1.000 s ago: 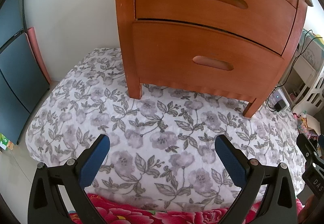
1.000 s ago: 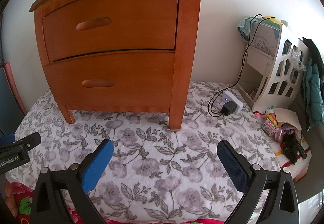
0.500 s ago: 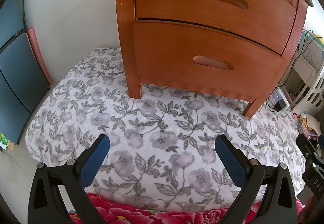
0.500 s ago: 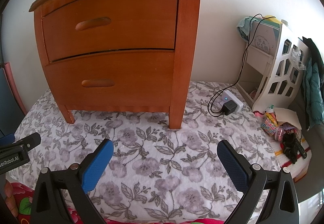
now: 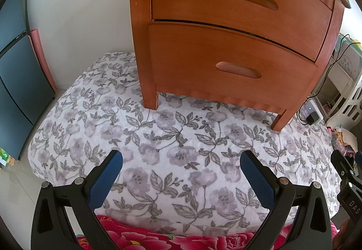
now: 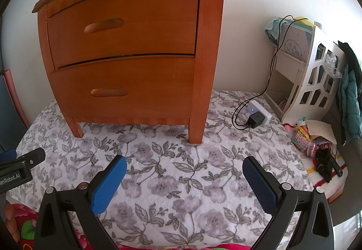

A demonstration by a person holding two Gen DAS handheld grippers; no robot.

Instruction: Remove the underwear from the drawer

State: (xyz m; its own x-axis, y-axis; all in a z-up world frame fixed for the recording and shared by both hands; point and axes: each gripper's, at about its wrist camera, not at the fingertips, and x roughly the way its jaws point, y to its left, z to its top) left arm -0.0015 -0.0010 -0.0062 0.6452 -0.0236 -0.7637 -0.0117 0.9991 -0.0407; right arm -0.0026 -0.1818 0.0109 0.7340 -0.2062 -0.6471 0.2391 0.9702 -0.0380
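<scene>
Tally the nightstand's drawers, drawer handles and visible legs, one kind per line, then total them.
Drawers: 2, top drawer and bottom drawer, both closed
Handles: 2, upper handle and lower handle
Visible legs: 2, left leg and right leg
Total: 6

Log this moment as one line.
left gripper open | right gripper open | nightstand drawers closed | underwear not visible

**Colours and Patterns**

Nightstand [image 6: 135,64]: orange-brown wood. Blanket [image 5: 181,148]: white, grey-purple flowers and leaves. Second blanket [image 5: 158,238]: red, floral. Finger pads [image 6: 108,184]: blue. Wall [image 5: 79,12]: white. Shelf [image 6: 312,82]: white. Charger [image 6: 254,118]: black.
</scene>
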